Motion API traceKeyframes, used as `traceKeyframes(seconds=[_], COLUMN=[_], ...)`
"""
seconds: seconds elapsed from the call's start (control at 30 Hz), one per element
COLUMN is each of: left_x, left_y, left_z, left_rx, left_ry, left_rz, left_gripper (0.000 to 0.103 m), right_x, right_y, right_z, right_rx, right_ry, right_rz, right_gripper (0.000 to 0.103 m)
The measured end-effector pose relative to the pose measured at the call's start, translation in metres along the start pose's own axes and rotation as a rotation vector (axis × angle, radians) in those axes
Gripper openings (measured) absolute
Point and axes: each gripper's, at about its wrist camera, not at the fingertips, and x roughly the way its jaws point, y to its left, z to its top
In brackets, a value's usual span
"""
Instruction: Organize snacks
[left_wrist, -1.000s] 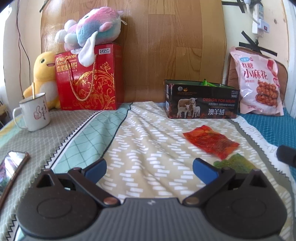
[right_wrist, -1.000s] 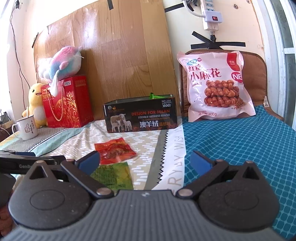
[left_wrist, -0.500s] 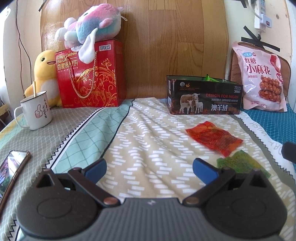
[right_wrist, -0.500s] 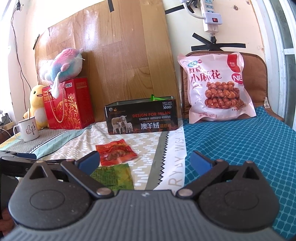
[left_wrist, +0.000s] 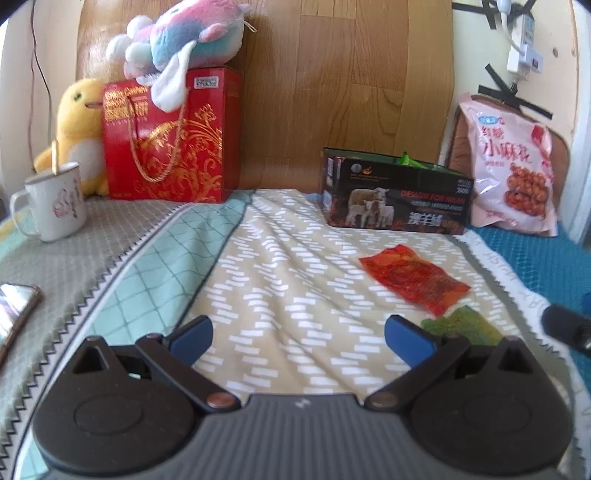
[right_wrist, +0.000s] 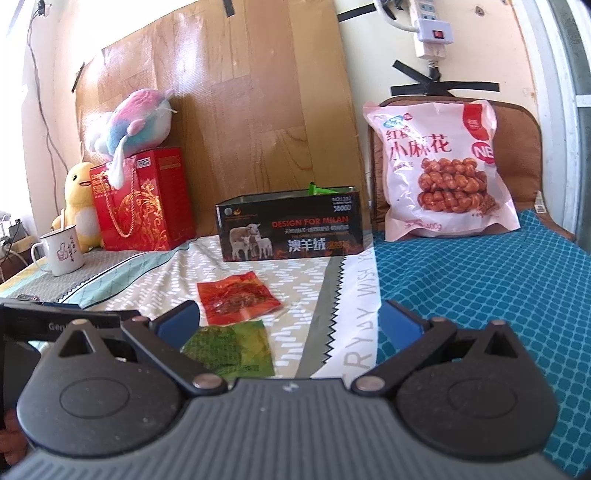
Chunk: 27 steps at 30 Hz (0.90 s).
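Note:
A red snack packet (left_wrist: 413, 280) (right_wrist: 236, 297) lies flat on the patterned cloth, with a green snack packet (left_wrist: 461, 326) (right_wrist: 229, 349) just in front of it. Behind them stands an open black tin box (left_wrist: 397, 197) (right_wrist: 290, 229) with green packets poking out of its top. A large pink snack bag (left_wrist: 513, 166) (right_wrist: 443, 170) leans on a brown cushion at the right. My left gripper (left_wrist: 299, 336) is open above the cloth, left of the packets. My right gripper (right_wrist: 288, 319) is open and empty, with the green packet by its left finger.
A red gift box (left_wrist: 170, 136) with a pastel plush toy (left_wrist: 181, 33) on top stands at the back left, beside a yellow plush duck (left_wrist: 79, 125). A white mug (left_wrist: 55, 203) and a phone (left_wrist: 14, 306) rest at the left. A wooden board (left_wrist: 332, 74) backs the scene.
The left wrist view has drifted and tilted a little, so the box and packets sit slightly differently in frame. Both grippers stay open; no snack has moved.

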Motion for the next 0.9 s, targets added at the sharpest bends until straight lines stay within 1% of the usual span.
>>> traceKeyframes(seconds=[0.07, 0.17, 0.3, 0.37, 0.43, 0.47, 0.53, 0.57, 0.6, 0.67, 0.77, 0.8, 0.83, 0.87, 0.9], left_x=[0.001, 0.003, -0.003, -0.004, -0.005, -0.004, -0.001, 0.003, 0.006, 0.015, 0.027, 0.028, 0.031, 0.033, 0.035], left_y=[0.005, 0.009, 0.01, 0.008, 0.006, 0.005, 0.0, -0.003, -0.006, -0.011, -0.021, -0.024, -0.028, -0.032, -0.035], left_z=[0.001, 0.002, 0.002, 0.002, 0.002, 0.003, 0.005, 0.006, 0.007, 0.012, 0.018, 0.019, 0.02, 0.019, 0.018], left_rx=[-0.028, -0.053, -0.057, -0.053, -0.072, -0.087, -0.11, -0.12, -0.131, -0.147, -0.146, -0.14, -0.136, -0.134, -0.132], left_ry=[0.006, 0.027, 0.001, 0.009, 0.03, 0.045, 0.091, 0.118, 0.144, 0.187, 0.245, 0.25, 0.264, 0.275, 0.282], left_rz=[-0.036, -0.067, -0.142, -0.197, -0.263, -0.302, -0.382, -0.411, -0.432, -0.473, -0.502, -0.504, -0.515, -0.522, -0.52], left_gripper=[0.103, 0.102, 0.102, 0.102, 0.1, 0.097, 0.094, 0.089, 0.083, 0.075, 0.07, 0.061, 0.056, 0.04, 0.034], right_x=[0.001, 0.004, 0.014, 0.019, 0.021, 0.022, 0.025, 0.028, 0.03, 0.034, 0.037, 0.037, 0.036, 0.036, 0.036], right_y=[0.002, 0.005, 0.012, 0.017, 0.023, 0.025, 0.028, 0.029, 0.029, 0.026, 0.024, 0.025, 0.026, 0.026, 0.026], right_z=[0.0, 0.0, 0.001, 0.0, -0.001, -0.002, -0.003, -0.003, -0.003, -0.002, -0.002, -0.003, -0.003, -0.004, -0.004], right_rx=[-0.012, -0.031, -0.075, -0.109, -0.146, -0.163, -0.186, -0.19, -0.188, -0.169, -0.146, -0.148, -0.151, -0.154, -0.157], right_ry=[0.009, 0.029, 0.098, 0.135, 0.164, 0.177, 0.204, 0.22, 0.236, 0.269, 0.295, 0.295, 0.295, 0.294, 0.291], right_rz=[0.017, 0.044, 0.097, 0.122, 0.145, 0.154, 0.159, 0.163, 0.169, 0.174, 0.188, 0.188, 0.186, 0.186, 0.186], right_gripper=[0.103, 0.103, 0.103, 0.103, 0.103, 0.103, 0.102, 0.101, 0.1, 0.1, 0.1, 0.1, 0.1, 0.099, 0.094])
